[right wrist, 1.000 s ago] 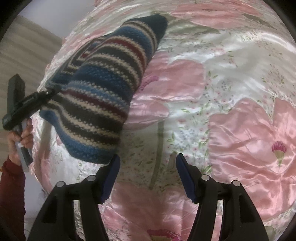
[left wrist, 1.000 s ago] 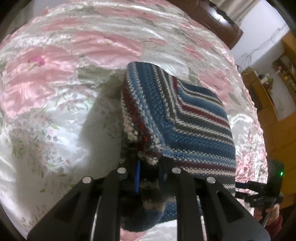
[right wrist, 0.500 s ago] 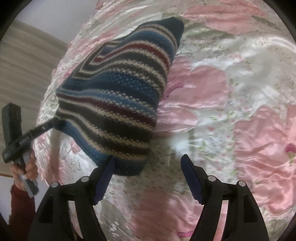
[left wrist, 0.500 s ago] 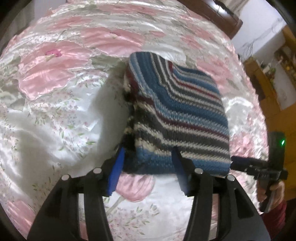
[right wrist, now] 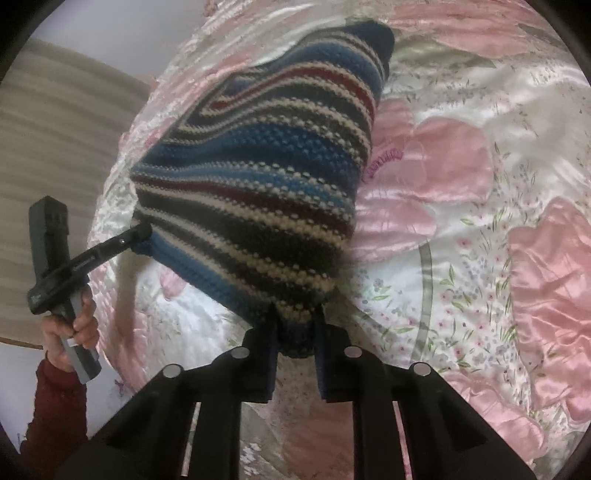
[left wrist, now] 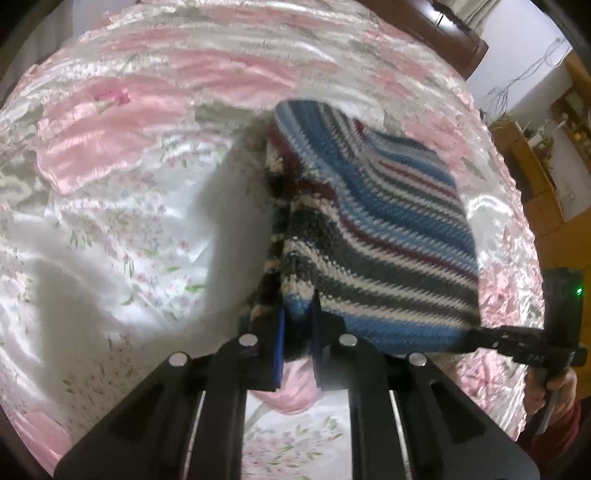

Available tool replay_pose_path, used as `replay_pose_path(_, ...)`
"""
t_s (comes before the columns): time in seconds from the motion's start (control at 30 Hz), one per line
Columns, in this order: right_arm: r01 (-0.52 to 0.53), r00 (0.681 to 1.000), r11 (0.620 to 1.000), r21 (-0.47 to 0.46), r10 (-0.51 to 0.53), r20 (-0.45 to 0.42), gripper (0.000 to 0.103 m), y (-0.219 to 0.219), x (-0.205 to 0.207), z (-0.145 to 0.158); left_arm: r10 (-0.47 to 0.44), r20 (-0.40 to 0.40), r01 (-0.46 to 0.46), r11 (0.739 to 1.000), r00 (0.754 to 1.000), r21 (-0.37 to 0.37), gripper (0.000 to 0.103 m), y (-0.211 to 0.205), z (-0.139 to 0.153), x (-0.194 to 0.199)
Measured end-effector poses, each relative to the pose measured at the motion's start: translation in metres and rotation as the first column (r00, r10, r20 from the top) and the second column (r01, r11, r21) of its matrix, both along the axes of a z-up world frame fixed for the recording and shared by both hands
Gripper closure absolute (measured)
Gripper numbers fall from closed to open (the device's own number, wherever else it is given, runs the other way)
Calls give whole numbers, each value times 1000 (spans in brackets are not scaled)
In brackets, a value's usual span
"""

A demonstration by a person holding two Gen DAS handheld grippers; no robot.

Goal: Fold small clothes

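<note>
Gripping the near hem of the striped knit garment (left wrist: 373, 236) at its two lower corners, both tools are holding it lifted above the pink floral satin bedspread (left wrist: 122, 206). The left gripper (left wrist: 297, 332) is pinching one corner between narrowly set, blue-padded fingers (left wrist: 277, 345), with a wad of knit bunching up between them. The right gripper (right wrist: 295, 334) is clamping the other corner in the same way, wool filling the small gap between its fingers (right wrist: 320, 354).

From the left wrist view, the right gripper (left wrist: 476, 338) is showing at the garment's far lower corner, its black tips lying against the blue hem, and a hand (left wrist: 550, 387) in a dark red sleeve (left wrist: 554, 421) is wrapping around its handle. From the right wrist view, the left gripper (right wrist: 142, 232) is reaching into the garment's opposite corner, with the other hand (right wrist: 68, 334) holding its grey handle.

The garment (right wrist: 266, 177) is hanging stretched between the two tools and sloping away from them; whether its far end is touching the bedspread (right wrist: 480, 229) cannot be told. Beyond the garment in the left wrist view, dark wooden furniture (left wrist: 450, 33) is standing past the bedspread's far edge.
</note>
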State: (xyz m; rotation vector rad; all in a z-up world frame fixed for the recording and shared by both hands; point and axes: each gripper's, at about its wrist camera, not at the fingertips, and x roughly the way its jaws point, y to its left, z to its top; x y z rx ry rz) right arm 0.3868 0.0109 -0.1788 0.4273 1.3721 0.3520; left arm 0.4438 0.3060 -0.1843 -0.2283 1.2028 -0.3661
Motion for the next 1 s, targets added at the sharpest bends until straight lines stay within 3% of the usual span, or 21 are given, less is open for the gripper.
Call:
replay_pose_path(0.17,-9,1000,999,-46,9,-19,86,5,-4,-19,8,4,-8,1000,1000,3,93,-2,-13,0)
replay_pose_path(0.3,-54,999,994,-91,53,-9,80,13,-2,-13,-12,8,12,1000,1000,18,91,-4,-5,-1)
replay_pose_path(0.37,-72,997,993,-99,72,0,70,14,-1,-3,-25,9,25,1000,1000,5,84,-3,4,-2)
replay_pose_path(0.43,-68,997,991,-112,72,26,59,7,2,12,-27,13,27,1000,1000,-16,57,2,19,-3)
replay_pose_path(0.5,-42,996,991,-131,52,68,48,-5,11,29,-27,47,28,999,999,-28,47,7,36,-3)
replay_pose_path(0.63,26,994,993,-115,-14,107,40,-29,42,46,-10,105,16,998,994,-53,33,14,67,22)
replay_pose_path(0.77,77,994,989,-125,-67,85,38,-43,86,42,8,68,-7,1000,998,-7,32,-3,59,79)
replay_pose_path(0.9,98,994,987,-128,-90,67,36,-48,113,28,-10,-15,8,994,1000,-107,34,-19,37,126)
replay_pose_path(1.0,93,994,987,-130,-85,62,36,-46,119,20,-9,-53,4,996,999,-91,34,-32,20,140)
